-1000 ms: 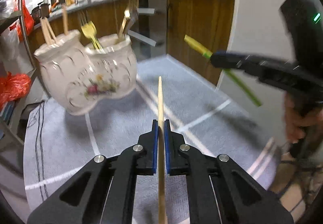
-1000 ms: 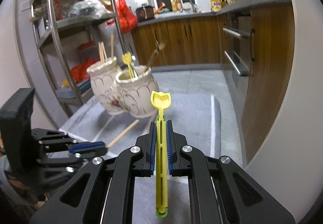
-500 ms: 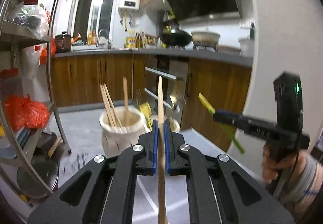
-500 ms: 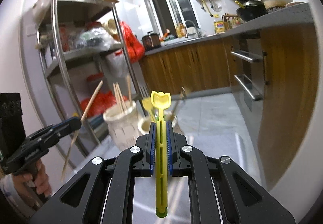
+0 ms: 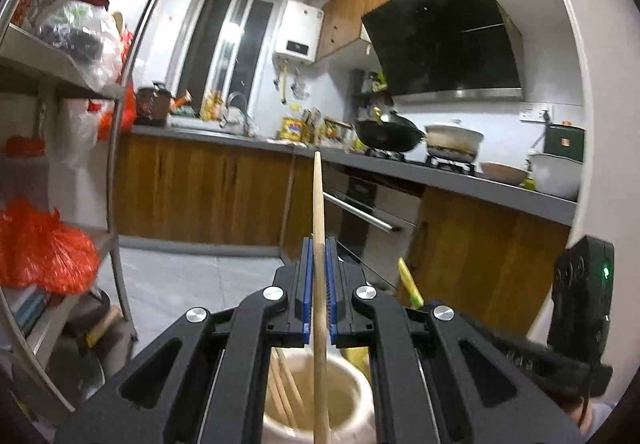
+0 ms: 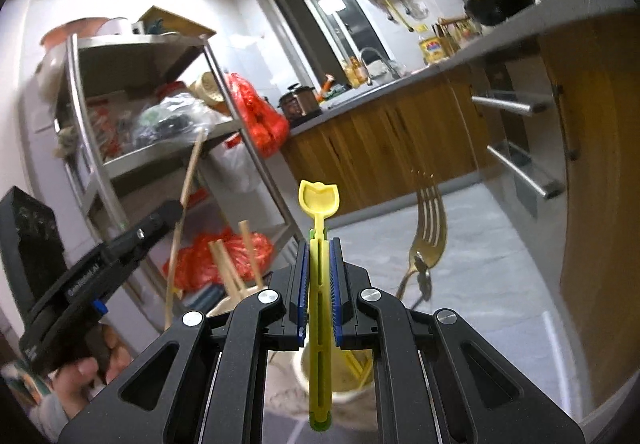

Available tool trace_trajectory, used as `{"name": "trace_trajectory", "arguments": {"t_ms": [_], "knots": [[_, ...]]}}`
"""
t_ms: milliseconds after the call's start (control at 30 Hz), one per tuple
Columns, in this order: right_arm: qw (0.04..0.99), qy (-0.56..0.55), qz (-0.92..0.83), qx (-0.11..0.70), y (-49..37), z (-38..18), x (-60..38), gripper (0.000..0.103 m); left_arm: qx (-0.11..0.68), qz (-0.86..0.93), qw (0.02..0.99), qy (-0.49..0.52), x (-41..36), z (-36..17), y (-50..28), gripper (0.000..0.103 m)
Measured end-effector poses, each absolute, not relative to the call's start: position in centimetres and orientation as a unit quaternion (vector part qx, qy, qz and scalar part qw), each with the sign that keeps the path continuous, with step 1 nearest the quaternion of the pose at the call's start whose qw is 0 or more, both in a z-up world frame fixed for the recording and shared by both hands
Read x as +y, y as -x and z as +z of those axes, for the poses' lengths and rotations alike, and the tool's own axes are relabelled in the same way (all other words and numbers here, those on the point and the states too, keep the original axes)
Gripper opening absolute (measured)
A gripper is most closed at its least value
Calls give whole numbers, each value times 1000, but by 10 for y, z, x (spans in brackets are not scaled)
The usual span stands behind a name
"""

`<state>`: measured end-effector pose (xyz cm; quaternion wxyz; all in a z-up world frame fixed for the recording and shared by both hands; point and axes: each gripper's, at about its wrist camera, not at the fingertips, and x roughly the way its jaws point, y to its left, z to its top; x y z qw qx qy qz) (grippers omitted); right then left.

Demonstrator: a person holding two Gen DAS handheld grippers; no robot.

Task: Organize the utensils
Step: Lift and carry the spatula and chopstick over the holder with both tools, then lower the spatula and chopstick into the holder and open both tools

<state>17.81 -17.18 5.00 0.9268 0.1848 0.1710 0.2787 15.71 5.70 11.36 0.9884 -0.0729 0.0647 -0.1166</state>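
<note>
- The left gripper (image 5: 319, 290) is clamped on a wooden chopstick (image 5: 319, 264), held upright with its lower end over the mouth of the cream ceramic pot (image 5: 352, 400) just below. I judge this upright hold is meant to let it drop in beside the chopsticks already standing there (image 5: 286, 384).
- The right gripper (image 6: 319, 284) is closed on a yellow plastic spoon (image 6: 319, 308), bowl end up and green-tipped handle end down, above a second pot opening (image 6: 344, 380). Sorting by kind seems the reason: sticks to one compartment, spoons and forks to the other.
- Only the right view shows the gold fork (image 6: 428, 240) standing in that nearer opening, and the pot's two mouths side by side, with the chopsticks (image 6: 236, 264) in the left one.
- It also shows the left gripper from the side, a little left of the pot.
- Only the left view looks down into the chopstick compartment; farther off it shows the stove with a black wok (image 5: 390, 133), which the right view catches only at its far right edge.
</note>
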Motion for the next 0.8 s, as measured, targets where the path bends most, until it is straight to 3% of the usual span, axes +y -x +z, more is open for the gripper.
{"name": "trace_trajectory", "arguments": {"t_ms": [267,800], "knots": [[942,-160,258,143,-194,41,-151,11,51,-87,994,42,48,100,-184,6],[957,-79,228,158,-174,28,-137,11,81,-108,991,15,51,74,-159,6]]}}
